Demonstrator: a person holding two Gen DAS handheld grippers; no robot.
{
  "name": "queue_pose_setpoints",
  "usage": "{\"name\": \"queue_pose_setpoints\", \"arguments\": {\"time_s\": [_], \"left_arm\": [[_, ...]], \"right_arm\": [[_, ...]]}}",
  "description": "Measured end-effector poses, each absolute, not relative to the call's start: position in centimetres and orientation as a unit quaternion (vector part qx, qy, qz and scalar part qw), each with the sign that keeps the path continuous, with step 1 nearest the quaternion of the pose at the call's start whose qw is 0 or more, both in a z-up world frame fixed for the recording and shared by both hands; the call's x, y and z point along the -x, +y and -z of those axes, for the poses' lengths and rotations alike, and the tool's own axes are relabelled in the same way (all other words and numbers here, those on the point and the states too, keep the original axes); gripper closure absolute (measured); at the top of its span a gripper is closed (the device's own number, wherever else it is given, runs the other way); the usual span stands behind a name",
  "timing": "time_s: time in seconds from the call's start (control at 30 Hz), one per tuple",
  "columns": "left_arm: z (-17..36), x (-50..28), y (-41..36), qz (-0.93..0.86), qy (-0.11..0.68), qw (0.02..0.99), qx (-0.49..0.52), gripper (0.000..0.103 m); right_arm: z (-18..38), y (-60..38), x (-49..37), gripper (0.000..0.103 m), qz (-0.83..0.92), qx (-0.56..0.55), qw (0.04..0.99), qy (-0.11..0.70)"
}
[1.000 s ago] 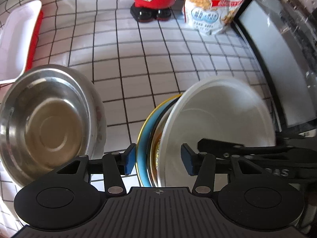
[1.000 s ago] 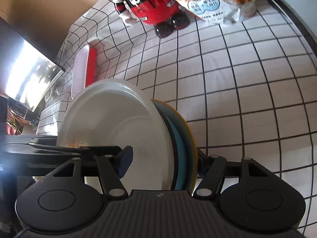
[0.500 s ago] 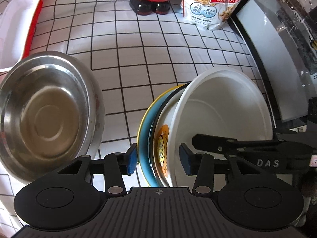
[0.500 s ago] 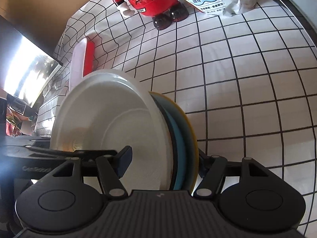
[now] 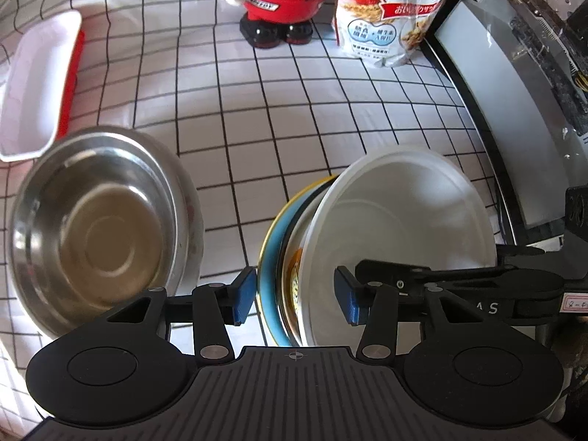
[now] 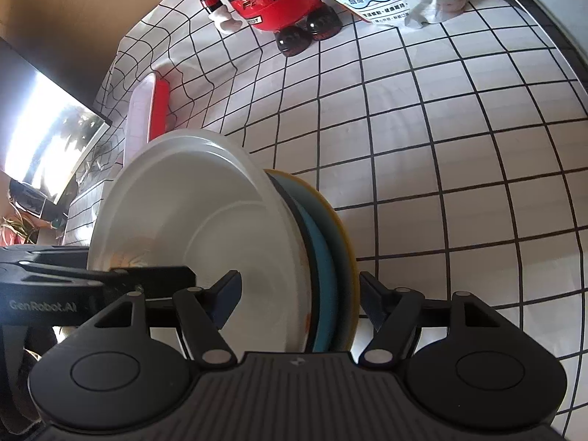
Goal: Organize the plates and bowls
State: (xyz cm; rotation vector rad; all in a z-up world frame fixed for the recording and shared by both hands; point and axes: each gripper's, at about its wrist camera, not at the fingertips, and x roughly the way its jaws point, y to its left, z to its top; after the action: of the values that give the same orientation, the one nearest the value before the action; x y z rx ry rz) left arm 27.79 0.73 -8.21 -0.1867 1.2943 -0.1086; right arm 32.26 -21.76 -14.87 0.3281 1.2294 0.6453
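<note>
Both grippers straddled the upright stack of white, blue and yellow round plates (image 5: 400,228) — lower centre. Left gripper (image 5: 296,296) had just been opening, blue pads either side; right gripper (image 6: 299,299) opening too, grip unclear.

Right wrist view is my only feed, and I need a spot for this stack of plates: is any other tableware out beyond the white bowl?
Observer: Yes. A steel bowl sits on the checked cloth, on the far side of the white bowl from you.
Operator: Anything in it?
Observer: No, it is empty, open side up.
Operator: Is it touching the blue plate?
Observer: No; a strip of bare cloth shows between them.
</note>
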Motion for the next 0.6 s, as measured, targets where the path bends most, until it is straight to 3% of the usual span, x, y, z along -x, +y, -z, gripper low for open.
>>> {"name": "queue_pose_setpoints", "arguments": {"time_s": [0.6], "left_arm": [[8.27, -27.76, 0.13, 0.046, 0.602, 0.794, 0.063, 0.052]], "right_arm": [[15.33, -21.97, -31.61, 0.033, -0.29, -0.154, 0.757, 0.565]]}}
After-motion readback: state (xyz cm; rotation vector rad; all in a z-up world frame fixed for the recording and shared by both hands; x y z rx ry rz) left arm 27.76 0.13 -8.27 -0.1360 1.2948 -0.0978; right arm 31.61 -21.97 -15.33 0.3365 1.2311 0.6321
